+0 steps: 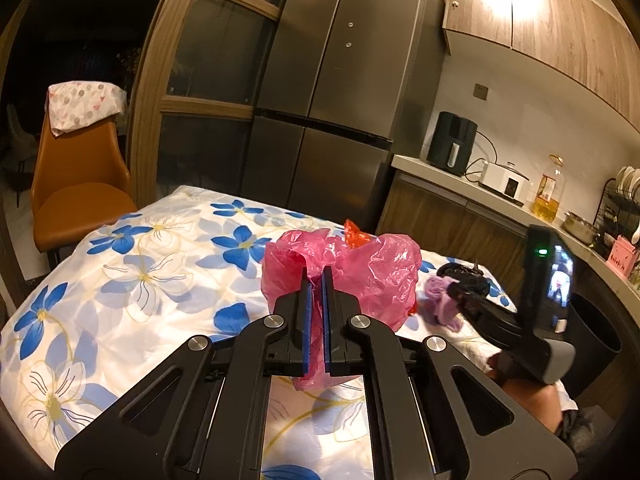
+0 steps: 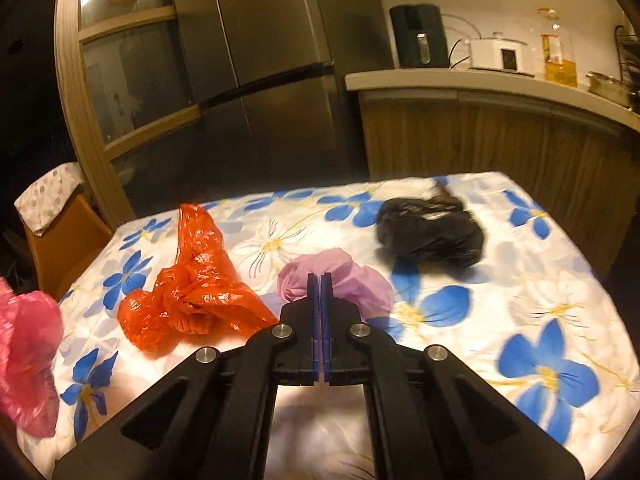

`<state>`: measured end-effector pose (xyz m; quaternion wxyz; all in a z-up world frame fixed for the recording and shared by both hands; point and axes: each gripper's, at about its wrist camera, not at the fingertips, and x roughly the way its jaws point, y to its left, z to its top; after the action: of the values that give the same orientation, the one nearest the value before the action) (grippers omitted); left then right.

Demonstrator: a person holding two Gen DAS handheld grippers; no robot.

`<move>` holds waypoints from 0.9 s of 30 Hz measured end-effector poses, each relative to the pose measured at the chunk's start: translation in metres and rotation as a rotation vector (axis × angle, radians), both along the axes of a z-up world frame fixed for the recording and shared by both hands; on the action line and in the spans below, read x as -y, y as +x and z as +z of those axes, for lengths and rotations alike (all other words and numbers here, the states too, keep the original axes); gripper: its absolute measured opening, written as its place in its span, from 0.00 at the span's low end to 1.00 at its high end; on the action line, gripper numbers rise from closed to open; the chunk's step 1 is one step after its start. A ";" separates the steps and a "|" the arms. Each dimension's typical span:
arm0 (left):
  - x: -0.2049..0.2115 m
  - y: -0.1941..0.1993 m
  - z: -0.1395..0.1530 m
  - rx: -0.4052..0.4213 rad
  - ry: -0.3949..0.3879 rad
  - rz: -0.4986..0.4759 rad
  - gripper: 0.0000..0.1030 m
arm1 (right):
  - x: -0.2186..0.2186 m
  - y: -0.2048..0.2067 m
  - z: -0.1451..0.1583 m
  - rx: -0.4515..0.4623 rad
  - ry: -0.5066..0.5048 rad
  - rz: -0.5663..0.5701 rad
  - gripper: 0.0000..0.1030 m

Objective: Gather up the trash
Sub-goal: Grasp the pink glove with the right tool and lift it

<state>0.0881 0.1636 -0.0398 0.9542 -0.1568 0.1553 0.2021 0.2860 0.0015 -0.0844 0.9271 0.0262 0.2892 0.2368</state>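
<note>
Left gripper [image 1: 318,280] fingers clamped on pink bag [image 1: 376,276]; right gripper [image 2: 320,284] level, fingers pressed together, over purple bag [image 2: 360,280].

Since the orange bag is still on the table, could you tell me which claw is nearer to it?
Right. The right claw is just beside the orange bag, over the purple bag. The left claw is farther, shut on the pink bag.

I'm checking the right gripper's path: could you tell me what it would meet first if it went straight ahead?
Most likely the purple bag: the shut right gripper points straight at it, though whether they already touch is unclear.
</note>
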 end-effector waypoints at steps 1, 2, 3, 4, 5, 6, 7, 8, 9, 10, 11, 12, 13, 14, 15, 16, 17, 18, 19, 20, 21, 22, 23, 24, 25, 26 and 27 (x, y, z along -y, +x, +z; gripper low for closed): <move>0.002 0.001 0.001 -0.001 0.002 -0.003 0.03 | 0.007 -0.004 0.004 0.015 0.003 -0.004 0.02; 0.004 0.001 0.001 -0.002 0.003 -0.006 0.03 | 0.011 -0.007 0.006 0.023 0.007 -0.007 0.02; 0.007 0.002 0.001 -0.002 0.003 -0.010 0.03 | 0.017 -0.010 0.009 0.028 0.013 -0.009 0.02; 0.009 0.003 0.002 -0.003 0.004 -0.012 0.03 | 0.024 -0.014 0.012 0.034 0.023 -0.011 0.02; 0.012 0.004 0.002 -0.004 0.004 -0.014 0.03 | 0.028 -0.017 0.015 0.040 0.027 -0.011 0.02; 0.015 0.005 0.003 -0.005 0.005 -0.019 0.03 | 0.033 -0.020 0.017 0.048 0.031 -0.011 0.02; 0.017 0.006 0.003 -0.005 0.007 -0.023 0.03 | 0.039 -0.025 0.021 0.056 0.037 -0.011 0.02; 0.021 0.007 0.004 -0.006 0.012 -0.028 0.03 | 0.043 -0.028 0.023 0.062 0.041 -0.011 0.02; 0.023 0.008 0.004 -0.007 0.015 -0.033 0.03 | 0.048 -0.031 0.025 0.069 0.046 -0.011 0.02; 0.027 0.009 0.005 -0.009 0.018 -0.037 0.03 | 0.055 -0.036 0.029 0.079 0.050 -0.011 0.02; 0.030 0.010 0.005 -0.010 0.020 -0.041 0.03 | 0.060 -0.039 0.031 0.084 0.052 -0.012 0.02; 0.034 0.011 0.006 -0.011 0.024 -0.047 0.03 | 0.065 -0.042 0.033 0.088 0.055 -0.012 0.02; 0.037 0.013 0.006 -0.013 0.027 -0.052 0.03 | 0.071 -0.046 0.036 0.094 0.059 -0.014 0.02; 0.041 0.014 0.007 -0.014 0.028 -0.059 0.03 | 0.076 -0.050 0.039 0.100 0.061 -0.016 0.02; 0.044 0.016 0.007 -0.015 0.029 -0.064 0.03 | 0.080 -0.052 0.040 0.104 0.062 -0.018 0.02; 0.048 0.017 0.008 -0.015 0.031 -0.069 0.03 | 0.087 -0.056 0.042 0.109 0.066 -0.021 0.02; 0.051 0.018 0.009 -0.016 0.034 -0.075 0.03 | 0.091 -0.058 0.044 0.114 0.066 -0.024 0.02; 0.056 0.020 0.010 -0.016 0.037 -0.083 0.03 | 0.096 -0.060 0.045 0.118 0.065 -0.028 0.01; 0.059 0.021 0.010 -0.016 0.038 -0.089 0.03 | 0.102 -0.063 0.047 0.122 0.066 -0.034 0.01; 0.062 0.023 0.011 -0.016 0.040 -0.096 0.03 | 0.106 -0.065 0.048 0.124 0.068 -0.038 0.01; 0.067 0.025 0.012 -0.016 0.045 -0.104 0.03 | 0.111 -0.066 0.049 0.126 0.067 -0.044 0.01; 0.072 0.027 0.012 -0.016 0.049 -0.112 0.03 | 0.117 -0.068 0.051 0.131 0.068 -0.052 0.01; 0.075 0.028 0.013 -0.017 0.052 -0.118 0.03 | 0.121 -0.069 0.052 0.134 0.068 -0.058 0.01; 0.080 0.030 0.013 -0.017 0.055 -0.127 0.03 | 0.126 -0.070 0.052 0.136 0.069 -0.063 0.01; 0.086 0.032 0.014 -0.017 0.060 -0.136 0.03 | 0.133 -0.072 0.054 0.139 0.069 -0.072 0.01; 0.090 0.034 0.014 -0.017 0.063 -0.142 0.03 | 0.137 -0.073 0.054 0.141 0.069 -0.078 0.01; 0.094 0.036 0.015 -0.018 0.066 -0.150 0.03 | 0.143 -0.075 0.055 0.144 0.068 -0.085 0.01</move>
<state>0.1245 0.0696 -0.0246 0.9699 -0.1115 0.1685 0.1362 0.2113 -0.1416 -0.0295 0.9534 0.0529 0.2120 0.2081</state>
